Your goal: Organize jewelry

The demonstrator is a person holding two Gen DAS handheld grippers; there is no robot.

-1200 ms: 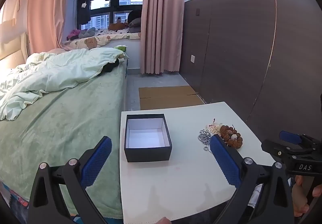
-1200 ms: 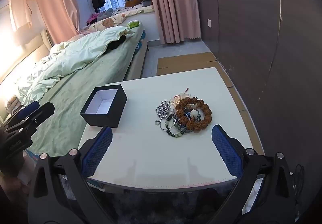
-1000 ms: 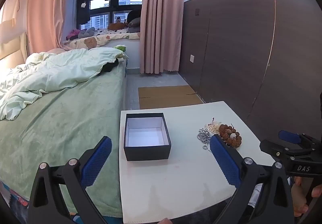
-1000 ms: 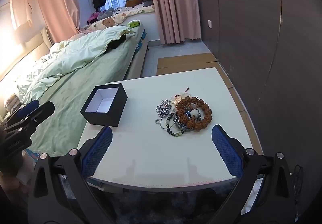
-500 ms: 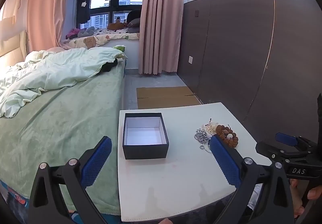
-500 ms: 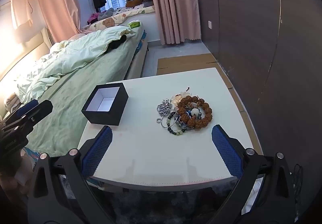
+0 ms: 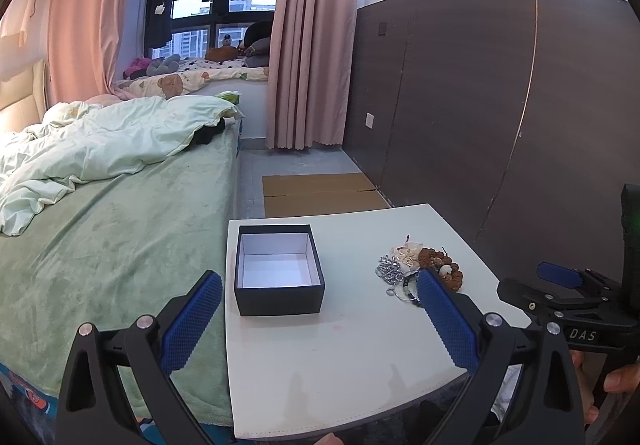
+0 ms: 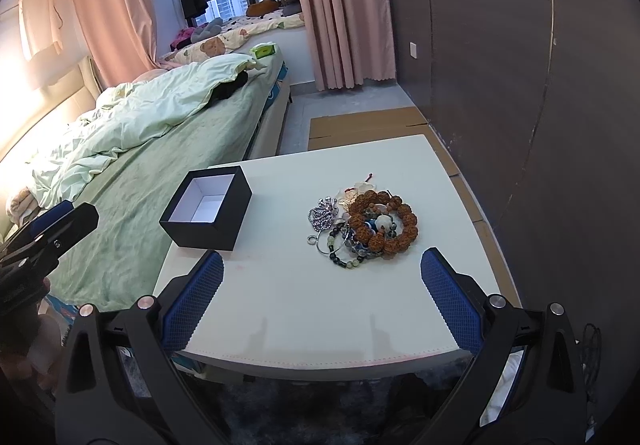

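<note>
A pile of jewelry [image 8: 362, 223] lies on the white table [image 8: 320, 305]: a brown bead bracelet [image 8: 400, 233], a silver piece [image 8: 322, 217] and green bead strands. The pile also shows in the left wrist view [image 7: 416, 269], partly behind one finger. An open black box with a white inside [image 7: 278, 269] stands left of it, and shows in the right wrist view too [image 8: 206, 209]. It holds nothing. My left gripper [image 7: 318, 321] is open and empty, above the table's near part. My right gripper [image 8: 322, 299] is open and empty, short of the pile.
A bed with a green cover [image 7: 100, 229] runs along the table's left side. A dark panelled wall [image 7: 480, 125] stands to the right. Flat cardboard [image 7: 320, 193] lies on the floor beyond the table. The right gripper shows at the right edge of the left wrist view [image 7: 568, 293].
The left view has drifted slightly, so box and pile sit a little further left and lower. The right view has barely moved. Both grippers stay open.
</note>
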